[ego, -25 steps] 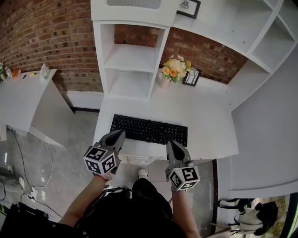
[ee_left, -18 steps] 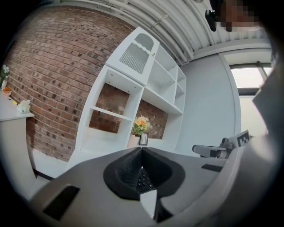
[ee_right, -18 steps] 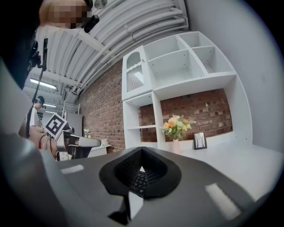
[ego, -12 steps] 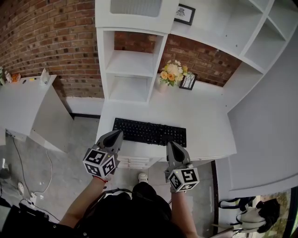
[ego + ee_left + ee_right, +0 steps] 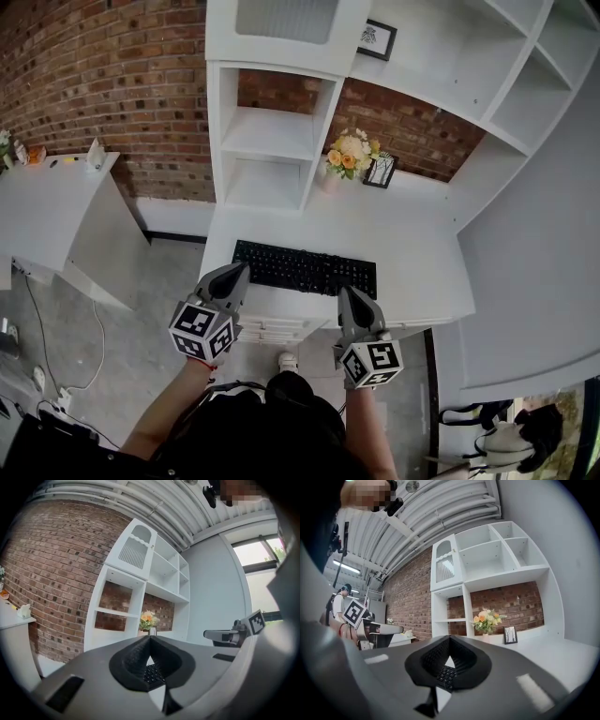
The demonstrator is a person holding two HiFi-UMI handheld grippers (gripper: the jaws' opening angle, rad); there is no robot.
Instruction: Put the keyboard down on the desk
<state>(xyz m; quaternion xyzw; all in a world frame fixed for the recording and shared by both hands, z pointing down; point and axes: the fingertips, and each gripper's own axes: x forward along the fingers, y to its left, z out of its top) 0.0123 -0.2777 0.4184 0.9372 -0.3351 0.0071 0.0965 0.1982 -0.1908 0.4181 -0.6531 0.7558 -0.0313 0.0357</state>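
Black keyboard down on the white desk; both grippers clenched, holding nothing.

The flat black keyboard [image 5: 305, 269] lies along the front edge of the white desk [image 5: 417, 246], left of the middle, long side parallel to that edge. The left gripper [image 5: 237, 273] points at the keyboard's front left corner and the right gripper [image 5: 348, 292] at its front edge near the right end; contact can't be told from here. Each gripper's view shows dark ribbed pads meeting at the tips with nothing between them. At the desk's back edge a bunch of orange and cream flowers [image 5: 352, 150] stands beside a small black picture frame [image 5: 382, 171], against the red brick wall [image 5: 112, 75].
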